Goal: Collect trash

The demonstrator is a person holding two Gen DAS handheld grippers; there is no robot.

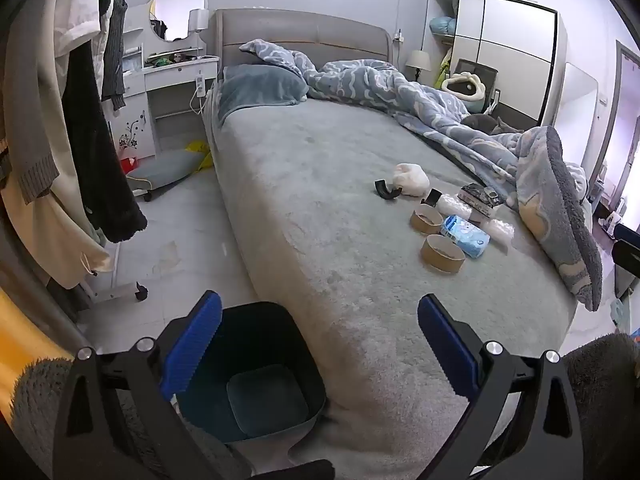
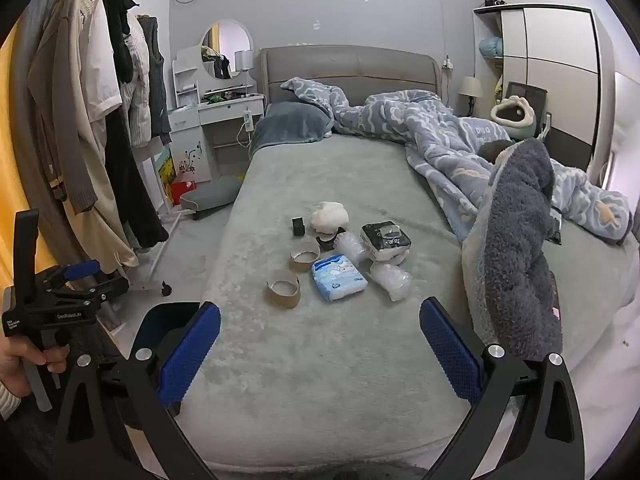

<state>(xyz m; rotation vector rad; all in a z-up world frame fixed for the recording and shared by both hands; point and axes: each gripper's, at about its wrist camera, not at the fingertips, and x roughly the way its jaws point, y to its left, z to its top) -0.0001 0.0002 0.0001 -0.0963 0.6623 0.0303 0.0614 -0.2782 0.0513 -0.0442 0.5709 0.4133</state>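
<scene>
Lying in a loose cluster on the grey bed (image 2: pixel 320 360) is the trash: two brown cardboard tape rings (image 2: pixel 282 293), a blue-and-white tissue pack (image 2: pixel 338 277), a black-and-white packet (image 2: pixel 386 240), two clumps of clear bubble wrap (image 2: pixel 390 276), a crumpled white wad (image 2: pixel 329 214) and a small black piece (image 2: pixel 298 226). The pieces sit close together, some touching, near the middle of the mattress and just left of the bunched blue patterned blanket (image 2: pixel 440 136).

The right claw (image 2: pixel 320 350) hovers over the near end of the bed with its blue-padded fingers (image 2: pixel 192 346) spread wide apart, nothing between them. The left claw (image 1: pixel 320 350) is likewise spread wide and empty (its pads frame the bed's near corner). Below it, on the floor right beside the bed, stands a dark bin (image 1: pixel 264 376), and nothing can be seen lying in it.

From the right wrist view the left claw's black handle shows at the left edge, gripped by a hand (image 2: pixel 20 364). Clothes (image 2: pixel 92 120) hang on a rack to the left, and a white wardrobe (image 2: pixel 548 72) stands at the far right.
</scene>
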